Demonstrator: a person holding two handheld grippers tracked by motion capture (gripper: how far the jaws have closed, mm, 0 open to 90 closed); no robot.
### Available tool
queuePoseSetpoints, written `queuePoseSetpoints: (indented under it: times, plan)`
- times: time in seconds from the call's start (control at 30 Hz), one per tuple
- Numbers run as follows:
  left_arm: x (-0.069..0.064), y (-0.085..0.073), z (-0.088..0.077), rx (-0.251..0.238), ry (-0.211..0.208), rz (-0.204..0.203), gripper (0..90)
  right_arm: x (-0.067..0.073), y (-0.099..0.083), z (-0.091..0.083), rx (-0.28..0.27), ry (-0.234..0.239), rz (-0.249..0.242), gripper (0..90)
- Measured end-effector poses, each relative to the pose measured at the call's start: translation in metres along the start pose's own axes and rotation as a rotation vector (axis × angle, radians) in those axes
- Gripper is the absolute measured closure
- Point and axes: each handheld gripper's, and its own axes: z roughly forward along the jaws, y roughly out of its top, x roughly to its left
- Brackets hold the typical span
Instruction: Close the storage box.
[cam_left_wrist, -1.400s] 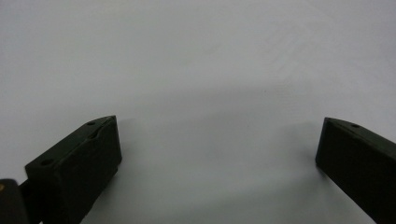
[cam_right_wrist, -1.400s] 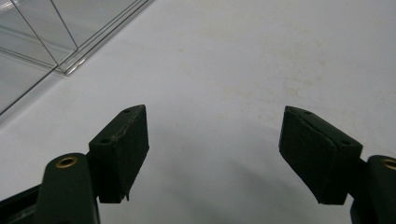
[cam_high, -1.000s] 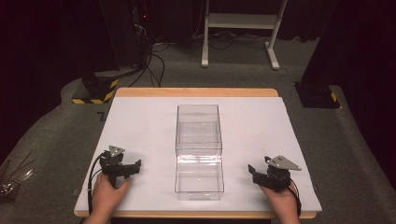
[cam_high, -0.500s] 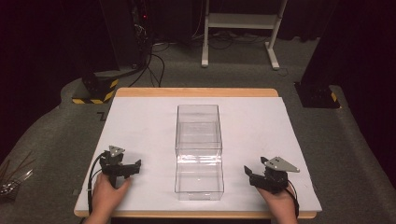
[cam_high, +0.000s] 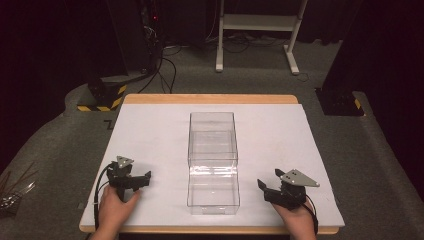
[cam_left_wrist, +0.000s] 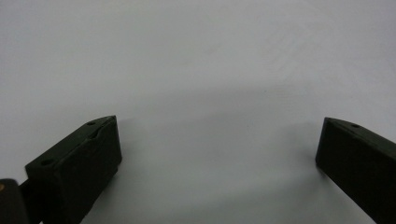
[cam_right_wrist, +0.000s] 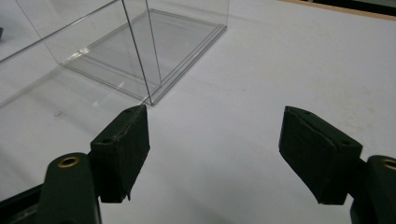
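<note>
Right tool (cam_high: 264, 188) has edged inward toward the clear box (cam_high: 212, 162) at desk (cam_high: 150, 135) centre, jaws wide, empty, likely lining up a grasp. Left tool (cam_high: 141, 178), 8 o'clock, open, empty, apparently waiting.

2 clear plastic boxes (cam_high: 212, 162) on white table cover, table center, set end to end, touching. Both upright, empty. Near box (cam_high: 213, 190) reaches almost to front edge; far box (cam_high: 212, 137) taller.
</note>
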Motion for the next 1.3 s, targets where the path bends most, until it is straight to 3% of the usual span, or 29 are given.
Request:
queuePoseSetpoints:
  times: [0.7, 1.0, 1.3]
  plan:
    - [0.000, 0.000, 0.000, 0.000, 0.000, 0.000, 0.5, 0.023, 0.012, -0.016, -0.055, 0.071, -0.017, 24.9]
    - [0.000, 0.000, 0.000, 0.000, 0.000, 0.000, 0.5, 0.043, 0.018, -0.024, -0.092, 0.120, -0.057, 22.6]
    - [0.000, 0.000, 0.000, 0.000, 0.000, 0.000, 0.5, 0.055, 0.019, -0.029, -0.114, 0.192, -0.043, 21.7]
